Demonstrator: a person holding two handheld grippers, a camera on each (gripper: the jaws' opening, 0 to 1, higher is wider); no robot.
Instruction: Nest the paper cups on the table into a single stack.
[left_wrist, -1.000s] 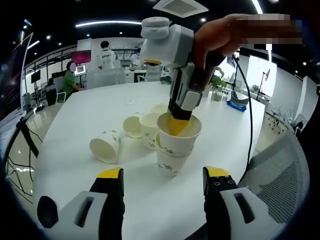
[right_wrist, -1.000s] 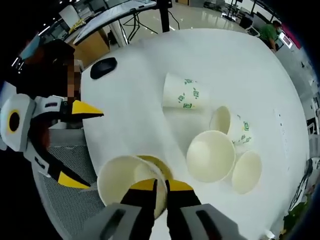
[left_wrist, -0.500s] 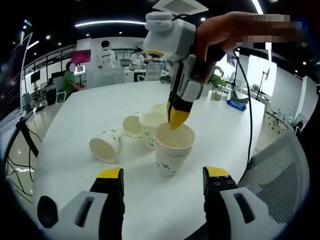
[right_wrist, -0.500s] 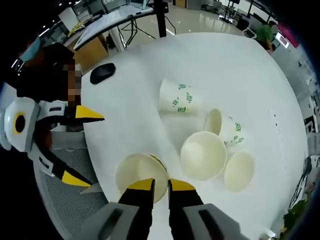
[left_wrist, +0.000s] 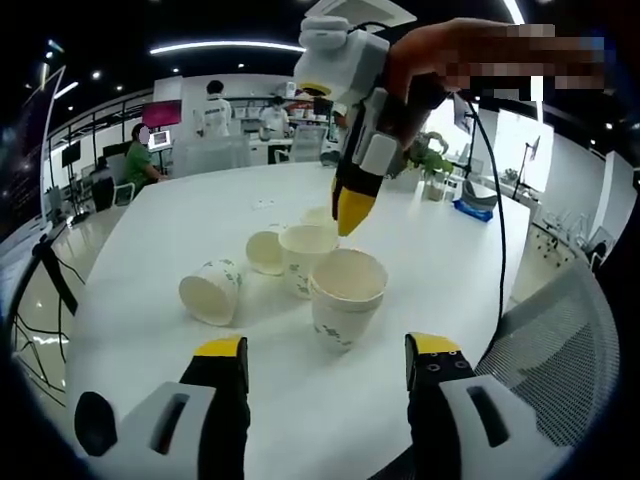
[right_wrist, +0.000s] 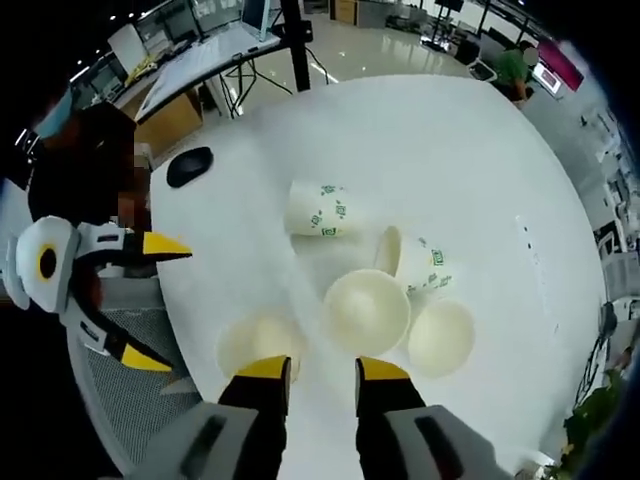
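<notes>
We count five white paper cups (right_wrist: 366, 310) on the table (right_wrist: 470, 170), green-patterned. Both grippers, left (left_wrist: 325, 362) and right (right_wrist: 322, 368), gape empty.

Five white paper cups with green prints, gathered on a white round table (left_wrist: 150, 330): nested pair (left_wrist: 347, 300) upright in front, one upright cup (left_wrist: 304, 256) just behind, two tipped cups (left_wrist: 266, 252) (left_wrist: 211, 291) on their sides, another upright cup (right_wrist: 441, 337) apparently beyond.
</notes>
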